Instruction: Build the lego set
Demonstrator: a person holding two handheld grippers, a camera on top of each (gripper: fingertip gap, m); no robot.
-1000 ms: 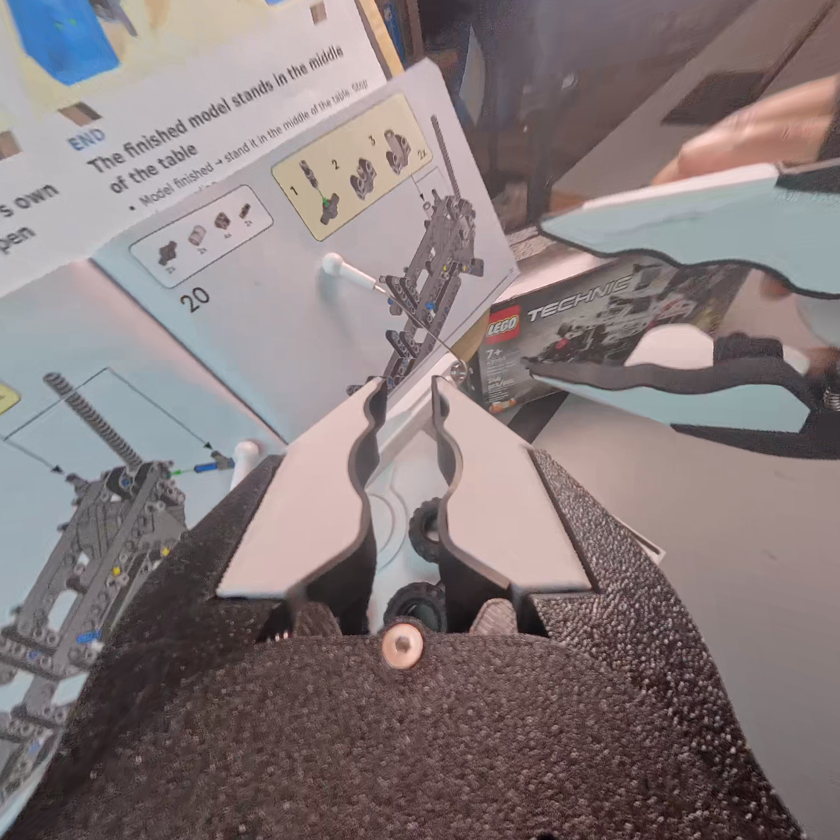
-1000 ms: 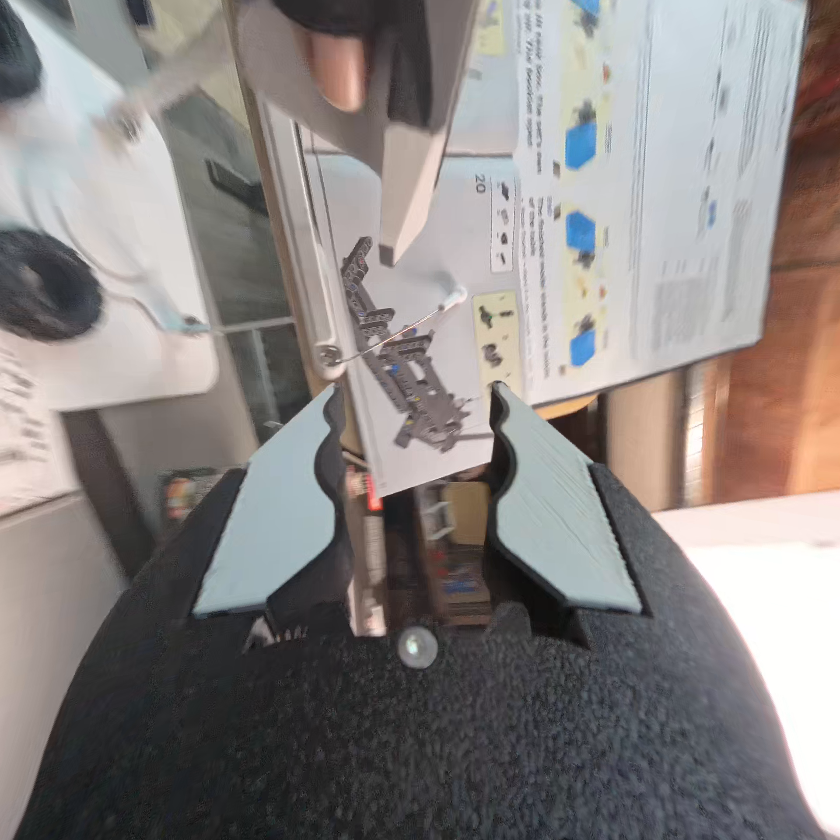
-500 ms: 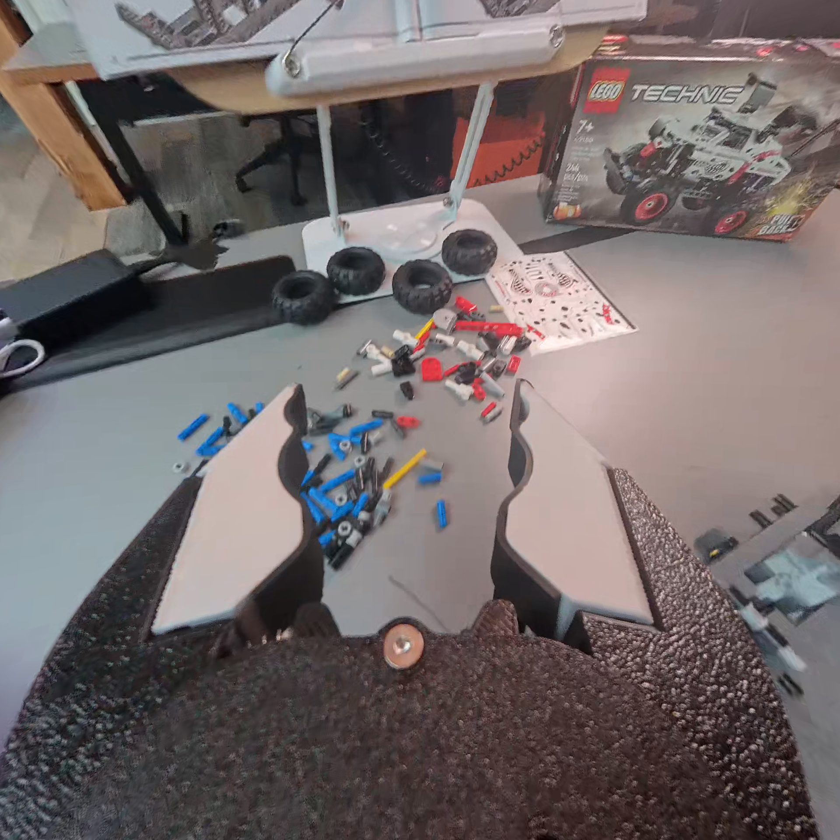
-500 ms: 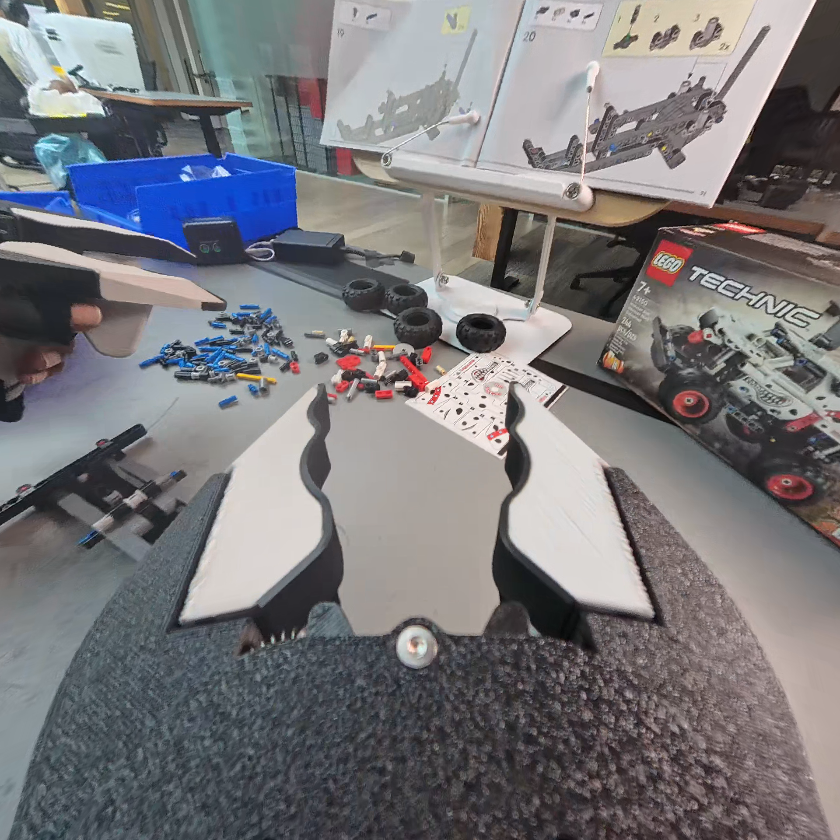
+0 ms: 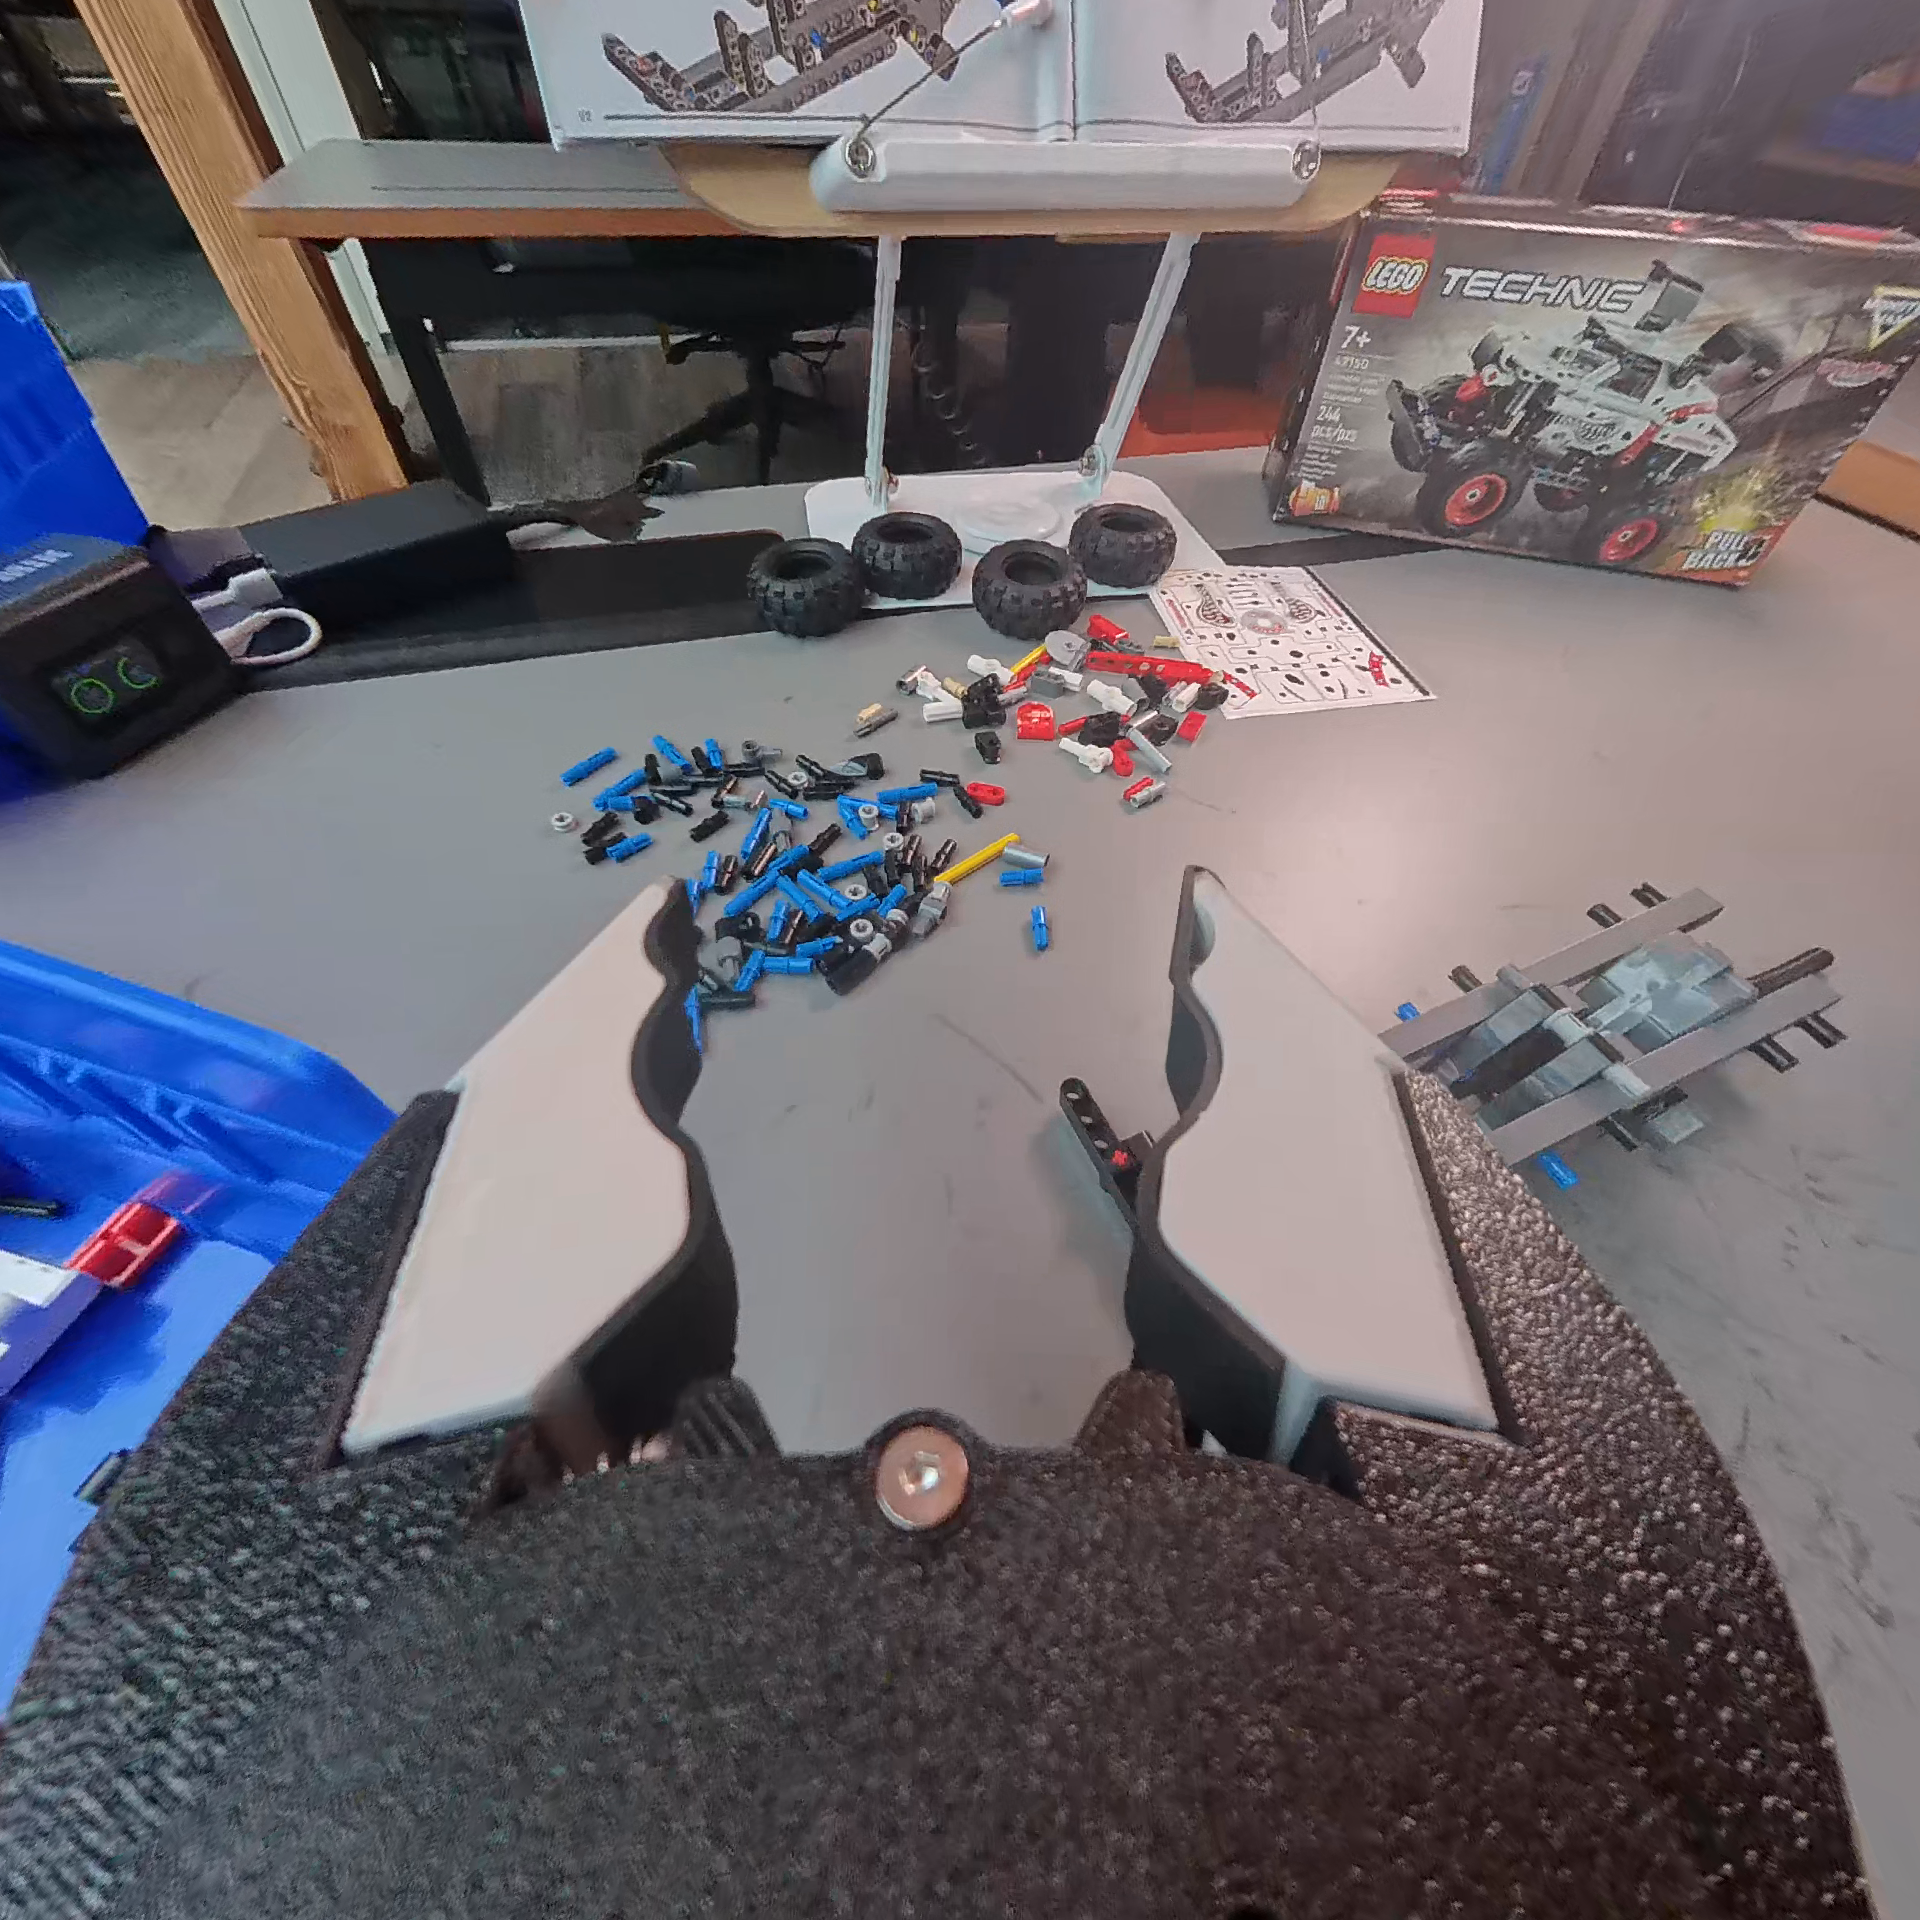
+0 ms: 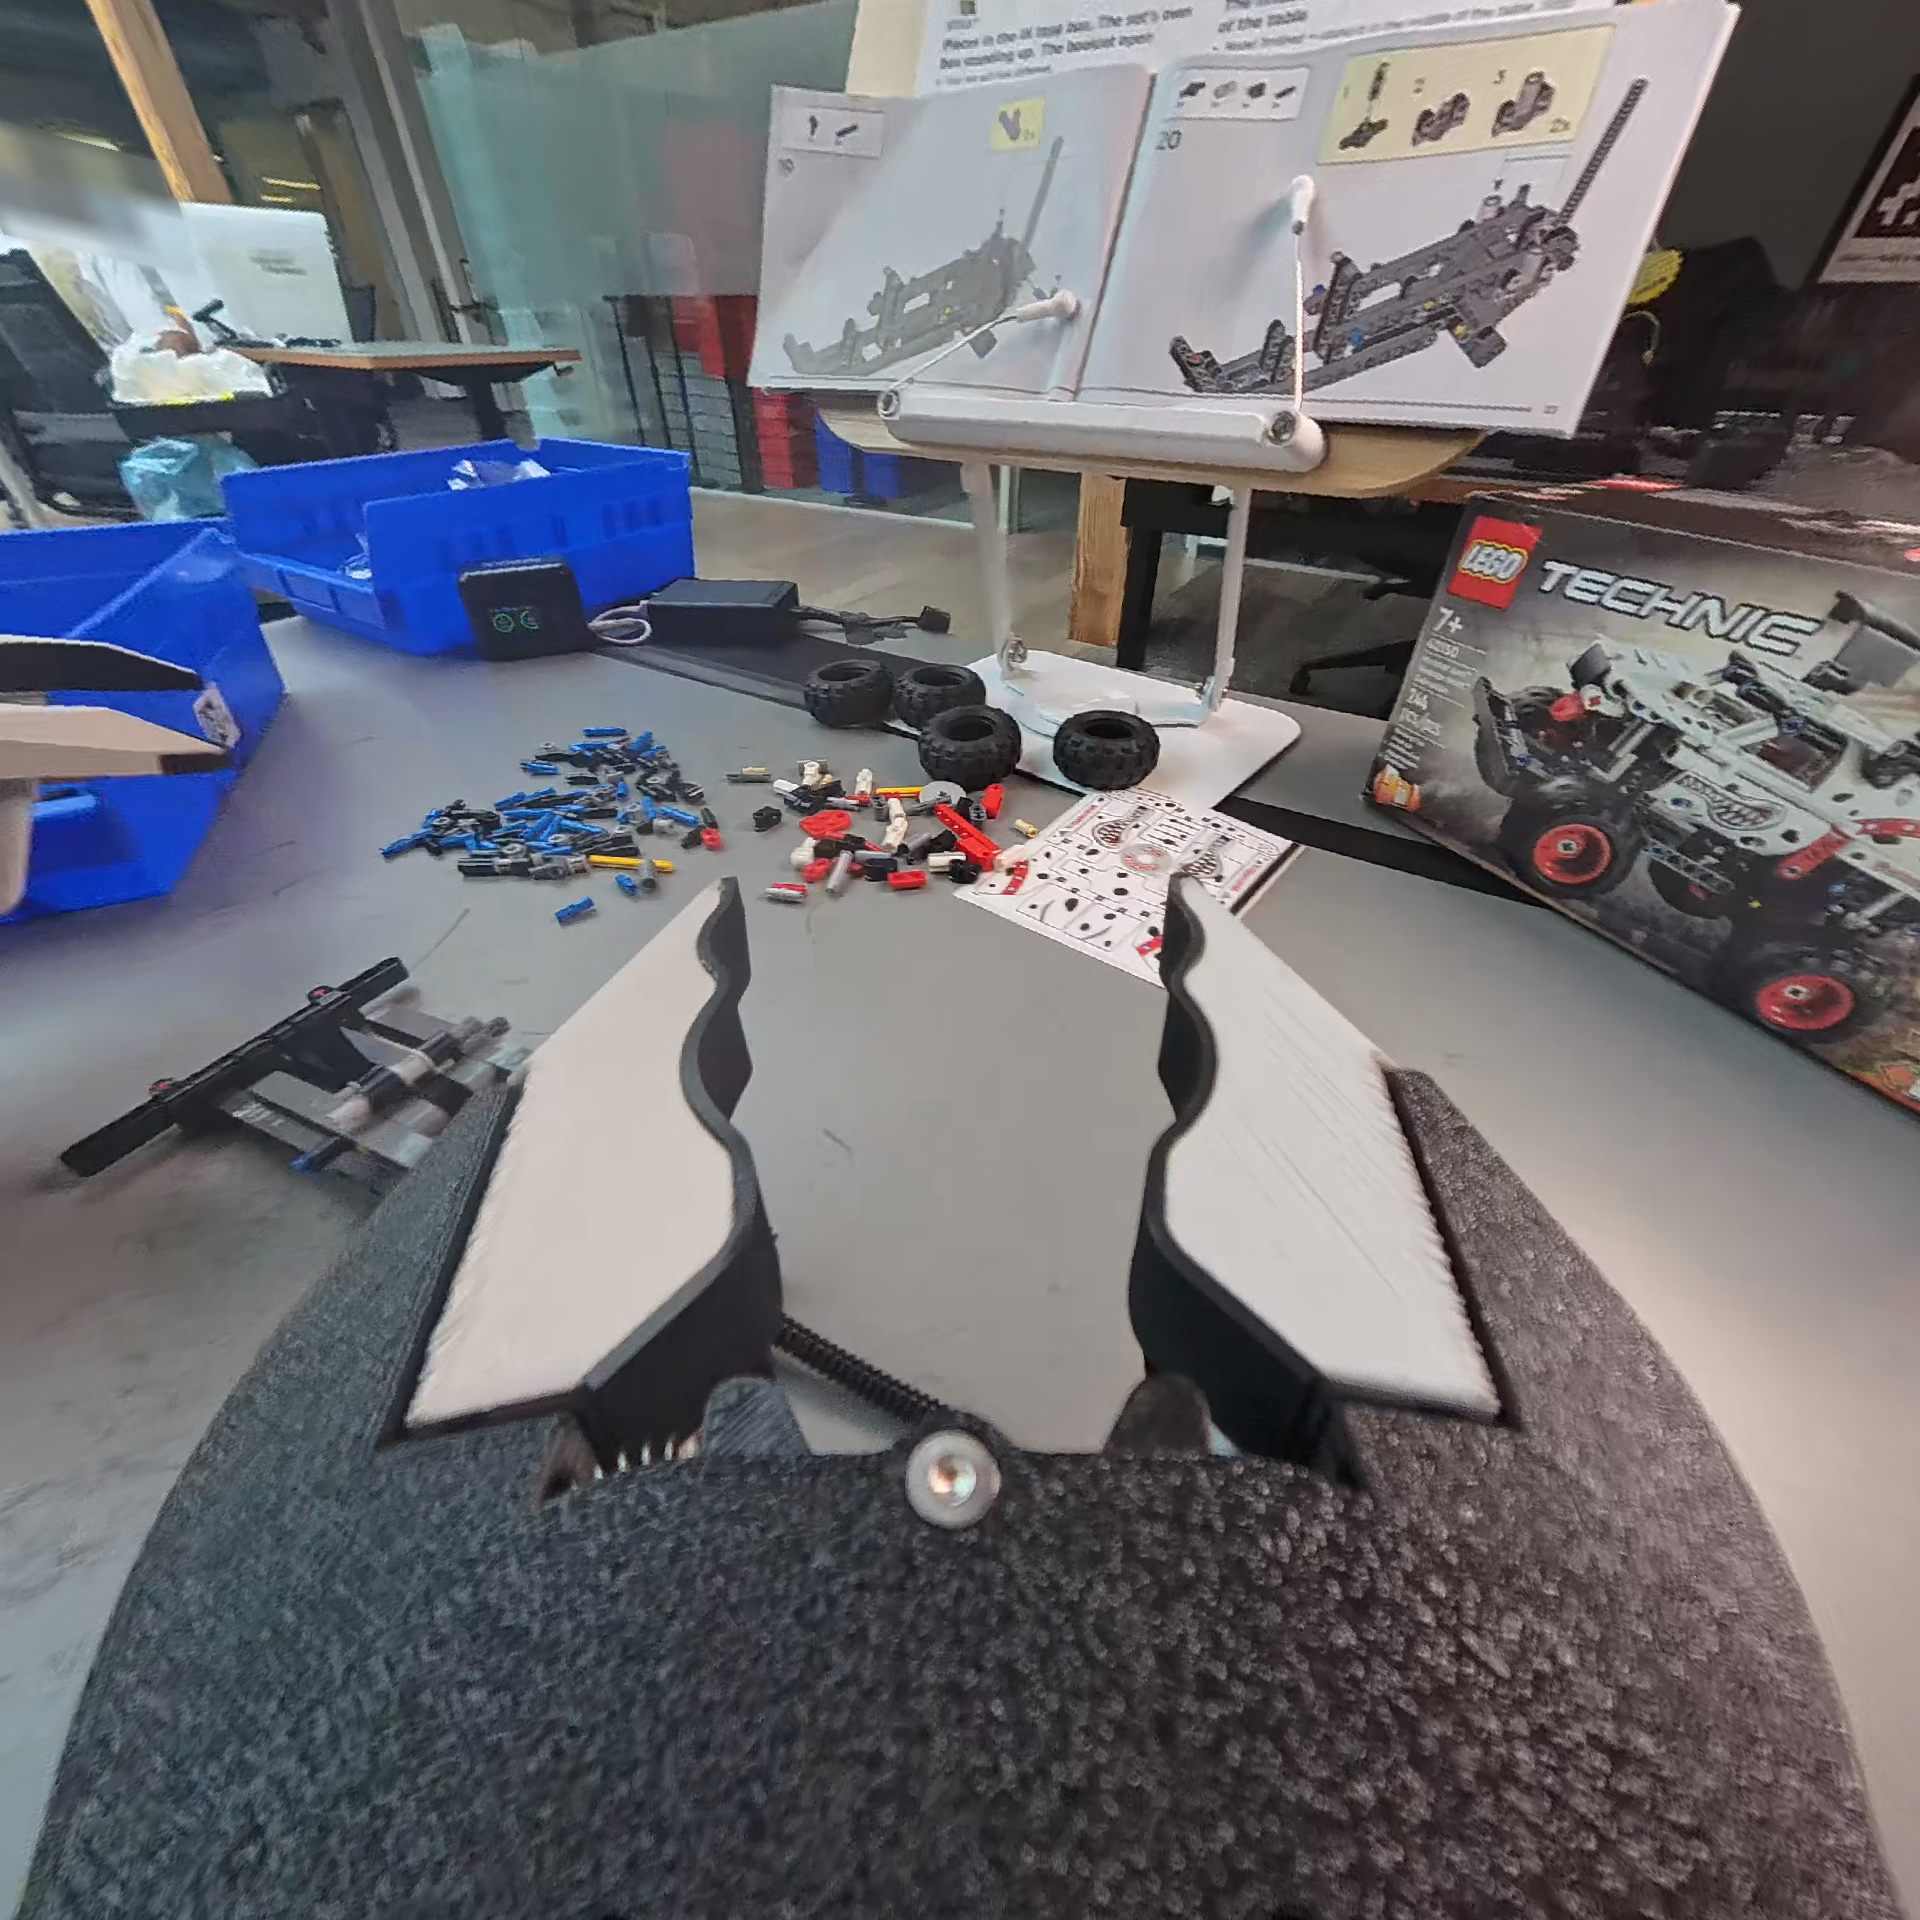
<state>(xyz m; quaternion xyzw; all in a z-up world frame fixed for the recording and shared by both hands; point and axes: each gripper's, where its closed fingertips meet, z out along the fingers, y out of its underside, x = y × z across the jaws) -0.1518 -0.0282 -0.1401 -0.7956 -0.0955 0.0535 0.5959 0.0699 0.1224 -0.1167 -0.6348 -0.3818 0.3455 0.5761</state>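
Part-selection step judged in hand: left gripper (image 5: 930,894) and right gripper (image 6: 951,899) held with jaws spread and empty above grey table (image 6: 935,1091), part-built chassis (image 5: 1600,1029) lying between them, loose pins (image 5: 800,862) ahead, from which a piece matching the open instruction booklet (image 6: 1195,239) is to be chosen.

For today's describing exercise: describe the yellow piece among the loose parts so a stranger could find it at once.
Start at the white book stand at the table's far edge, then come towards the camera past the four black tyres to the nearer heap of blue and black pins. On its right edge lies the yellow axle, the only long thin yellow stick there.
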